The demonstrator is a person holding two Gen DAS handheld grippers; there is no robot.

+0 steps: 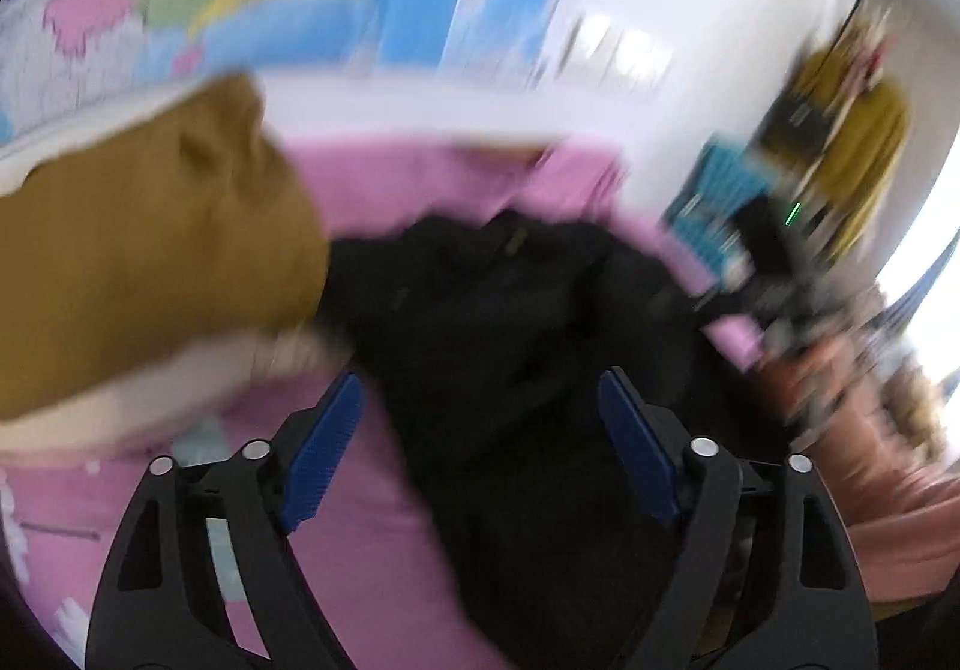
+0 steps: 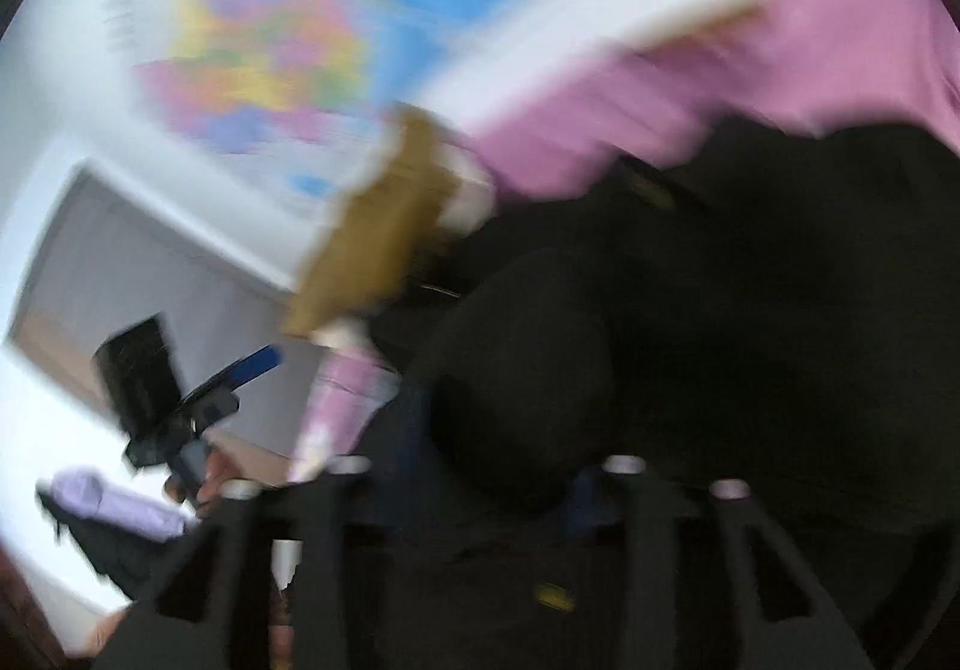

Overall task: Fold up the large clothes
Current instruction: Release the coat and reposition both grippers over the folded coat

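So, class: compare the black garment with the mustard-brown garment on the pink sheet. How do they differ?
The black garment lies in a crumpled heap; the mustard-brown garment looks flatter, perhaps already folded. The black one lies in front of the open left gripper; the mustard-brown one lies off to that gripper's left. Both rest on the pink sheet.

Both wrist views look steeply down, close over the black garment (image 1: 510, 310).

Black garment (image 1: 510, 310) matt cloth; pink sheet (image 1: 372, 184) cloth.
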